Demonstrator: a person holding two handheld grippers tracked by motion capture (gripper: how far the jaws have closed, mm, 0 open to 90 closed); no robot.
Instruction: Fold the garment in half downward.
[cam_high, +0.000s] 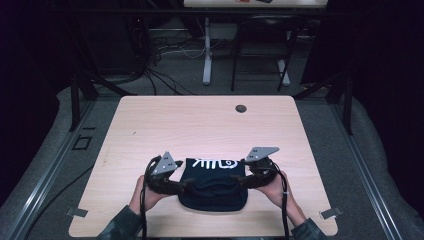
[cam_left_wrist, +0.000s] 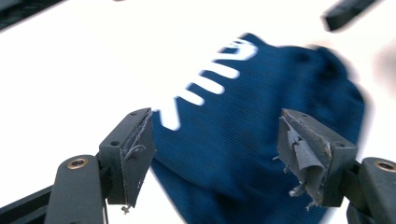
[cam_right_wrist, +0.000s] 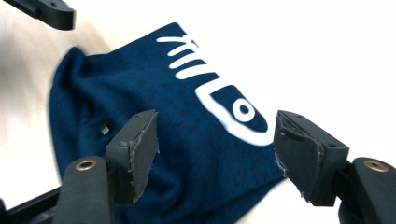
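- The left hand (cam_high: 145, 192) came in from the bottom edge of the high view and held the left gripper (cam_high: 186, 184) low over the table (cam_high: 200, 125), pointing inward toward the middle.
- The right hand (cam_high: 272, 189) mirrored it from the other side, with the right gripper (cam_high: 235, 178) aimed back at the left one.
- Each gripper carried a grey three-cornered plate on top, and a dark cable ran down along each wrist.
- In the left gripper view, the jaws stood apart with the cloth (cam_left_wrist: 261, 140) lying between and beyond them; the worn pads (cam_left_wrist: 303, 154) did not press on it, so the grip was released.
- In the right gripper view, the jaws were likewise spread, the pads (cam_right_wrist: 142, 149) clear of the fabric (cam_right_wrist: 187, 154), nothing clamped.
- The cloth (cam_high: 212, 186) was a dark blue knit piece, bunched and folded into a rounded heap, with a white printed fish-skeleton design on its upper face.
- It lay on the pale wooden table near the person's edge, between the two grippers, its printed part toward the far side.
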